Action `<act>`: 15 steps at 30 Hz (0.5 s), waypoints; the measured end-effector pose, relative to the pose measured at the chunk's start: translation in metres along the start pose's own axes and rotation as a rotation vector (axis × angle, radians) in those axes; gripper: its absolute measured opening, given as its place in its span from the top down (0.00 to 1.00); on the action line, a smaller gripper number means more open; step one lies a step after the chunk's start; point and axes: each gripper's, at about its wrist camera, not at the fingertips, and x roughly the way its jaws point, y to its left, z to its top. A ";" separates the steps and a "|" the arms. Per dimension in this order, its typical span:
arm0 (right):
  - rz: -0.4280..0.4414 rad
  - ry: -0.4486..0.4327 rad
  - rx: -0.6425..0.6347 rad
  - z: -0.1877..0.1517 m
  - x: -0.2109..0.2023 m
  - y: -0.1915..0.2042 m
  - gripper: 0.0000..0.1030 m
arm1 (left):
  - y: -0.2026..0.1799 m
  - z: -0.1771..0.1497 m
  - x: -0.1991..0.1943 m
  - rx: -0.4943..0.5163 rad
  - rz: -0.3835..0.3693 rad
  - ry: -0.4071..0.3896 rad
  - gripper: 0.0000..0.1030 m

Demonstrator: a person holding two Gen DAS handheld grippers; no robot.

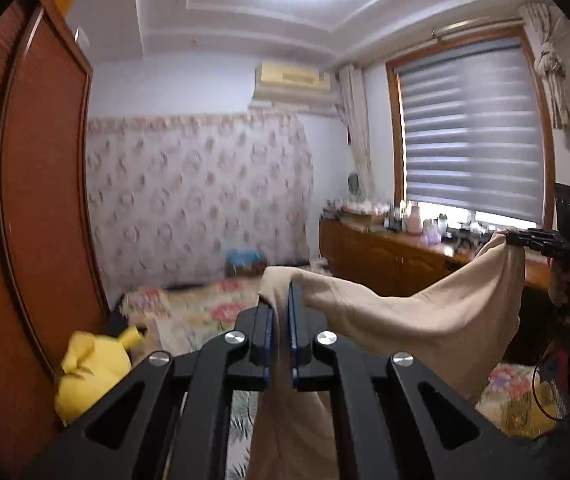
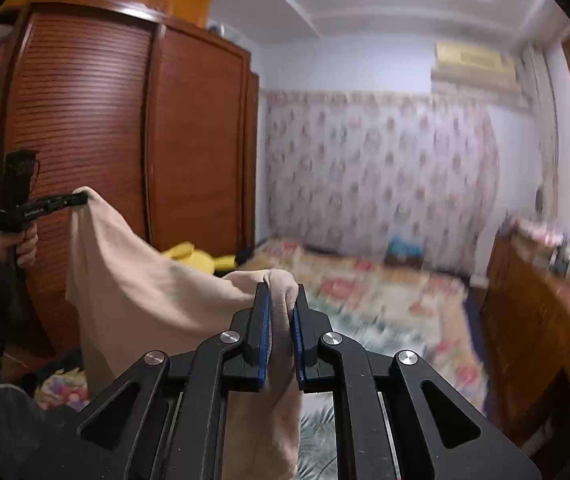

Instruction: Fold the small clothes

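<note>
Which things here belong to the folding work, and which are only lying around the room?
Belong to the job:
- beige soft cloth garment, held up
- left gripper, shut on it
- right gripper, shut on it

Just lying about:
- yellow plush toy
- floral bedspread
- red-brown wooden wardrobe
- wooden sideboard

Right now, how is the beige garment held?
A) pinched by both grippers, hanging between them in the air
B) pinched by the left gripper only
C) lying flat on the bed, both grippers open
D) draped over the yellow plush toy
A: the left gripper and the right gripper are each shut on a corner of the beige garment, which sags between them above the bed.
</note>
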 end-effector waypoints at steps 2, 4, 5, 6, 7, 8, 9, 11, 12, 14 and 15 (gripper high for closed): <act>-0.012 -0.044 -0.028 0.027 -0.015 0.003 0.93 | 0.001 0.020 -0.015 0.015 0.012 -0.051 0.97; -0.028 -0.083 -0.059 0.051 -0.029 0.006 0.93 | 0.003 0.037 -0.029 0.027 0.017 -0.093 0.97; -0.037 -0.103 -0.079 0.064 -0.036 0.009 0.93 | 0.004 0.046 -0.035 0.038 0.031 -0.117 0.97; -0.047 -0.119 -0.099 0.075 -0.042 0.011 0.93 | 0.004 0.054 -0.040 0.046 0.043 -0.133 0.97; -0.055 -0.131 -0.113 0.083 -0.048 0.013 0.93 | 0.005 0.062 -0.045 0.052 0.051 -0.149 0.97; -0.071 -0.150 -0.132 0.095 -0.054 0.016 0.93 | 0.007 0.072 -0.051 0.058 0.060 -0.167 0.97; -0.086 -0.164 -0.153 0.107 -0.060 0.018 0.93 | 0.009 0.077 -0.053 0.063 0.067 -0.177 0.97; -0.114 -0.184 -0.185 0.126 -0.070 0.021 0.93 | 0.010 0.093 -0.060 0.085 0.090 -0.203 0.97; -0.121 -0.186 -0.201 0.133 -0.074 0.021 0.93 | 0.010 0.097 -0.060 0.090 0.095 -0.210 0.97; -0.170 -0.184 -0.251 0.150 -0.076 0.026 0.93 | 0.009 0.108 -0.063 0.111 0.109 -0.227 0.97; -0.192 -0.184 -0.268 0.159 -0.078 0.027 0.93 | 0.008 0.113 -0.066 0.119 0.117 -0.236 0.97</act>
